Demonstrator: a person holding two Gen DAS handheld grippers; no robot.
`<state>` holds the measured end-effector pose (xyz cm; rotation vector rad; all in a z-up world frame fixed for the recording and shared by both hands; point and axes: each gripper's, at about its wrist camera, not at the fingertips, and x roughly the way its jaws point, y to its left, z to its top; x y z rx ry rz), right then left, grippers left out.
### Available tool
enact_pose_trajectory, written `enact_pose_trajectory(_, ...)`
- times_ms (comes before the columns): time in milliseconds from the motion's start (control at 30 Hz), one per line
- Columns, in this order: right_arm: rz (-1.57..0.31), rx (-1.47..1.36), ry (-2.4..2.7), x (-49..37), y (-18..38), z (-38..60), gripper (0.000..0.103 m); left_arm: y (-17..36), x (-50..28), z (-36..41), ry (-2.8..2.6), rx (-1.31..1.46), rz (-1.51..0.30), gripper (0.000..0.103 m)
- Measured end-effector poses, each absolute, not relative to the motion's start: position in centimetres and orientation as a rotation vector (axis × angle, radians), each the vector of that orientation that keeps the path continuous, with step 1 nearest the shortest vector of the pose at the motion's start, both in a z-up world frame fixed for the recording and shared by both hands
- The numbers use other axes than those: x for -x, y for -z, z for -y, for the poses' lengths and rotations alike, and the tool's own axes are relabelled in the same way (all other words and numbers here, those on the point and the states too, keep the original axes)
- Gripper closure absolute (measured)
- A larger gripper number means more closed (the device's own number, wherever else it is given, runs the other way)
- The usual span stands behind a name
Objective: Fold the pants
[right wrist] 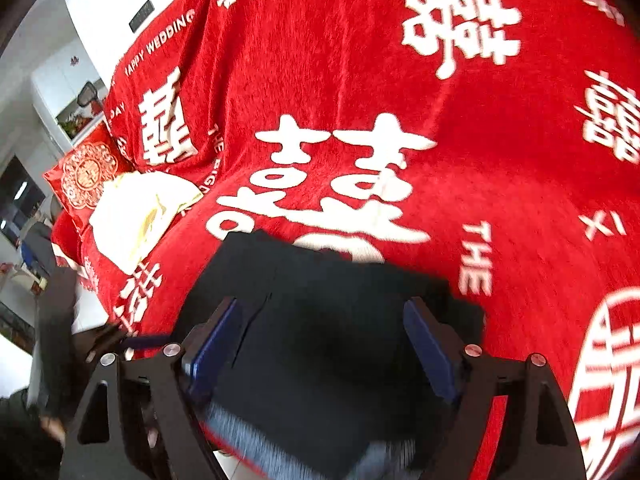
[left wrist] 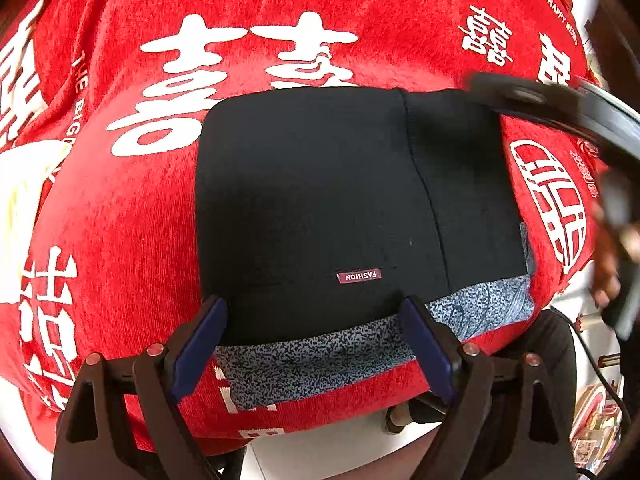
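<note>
Left gripper [left wrist: 314, 344] and right gripper [right wrist: 320, 344] both spread wide, holding nothing. Ahead of and between each pair of jaws lie black pants [left wrist: 352, 208], folded into a compact rectangle on a red blanket [left wrist: 120, 220], speckled grey lining [left wrist: 320, 356] showing.

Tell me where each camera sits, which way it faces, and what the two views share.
Left wrist: on the left gripper, looking forward and down over folded black pants on a red blanket; its open blue-padded fingers show, the right gripper blurred at upper right.
Right wrist: on the right gripper, looking over the pants; fingers open.
Shared: pants, blanket.
</note>
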<state>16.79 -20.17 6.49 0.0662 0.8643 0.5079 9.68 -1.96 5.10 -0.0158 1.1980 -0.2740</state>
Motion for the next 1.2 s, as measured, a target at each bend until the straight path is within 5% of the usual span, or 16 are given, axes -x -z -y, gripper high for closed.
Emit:
enact_pose_trajectory(167, -1.070, 0.048, -0.413, -21.6, -1.5, 18.0, 0.019, -5.5, -9.6, 1.1, 0.281, 0.040, -1.205, 0.013)
enact_pose_trajectory(367, -0.901, 0.023, -0.384, -15.5, -5.9, 19.6, 0.019, -6.8, -11.3, -2.4, 0.255, 0.174, -1.187, 0.013)
enact_pose_trajectory(433, -0.888, 0.050, -0.354, -12.9, -6.0, 19.6, 0.000, -6.9, -13.4, -3.2, 0.248, 0.222, -1.201, 0.013)
enact_pose_trajectory(733, -0.973, 0.153, -0.304, -10.5, -1.1, 17.4, 0.000, -4.4, -23.5, -4.4, 0.071, 0.287, -1.297, 0.014)
enact_pose_trajectory(1200, -0.973, 0.112, -0.297, -10.9, -0.7, 18.2, 0.000, -3.1, -11.3, -5.2, 0.111, 0.226, -1.254, 0.007)
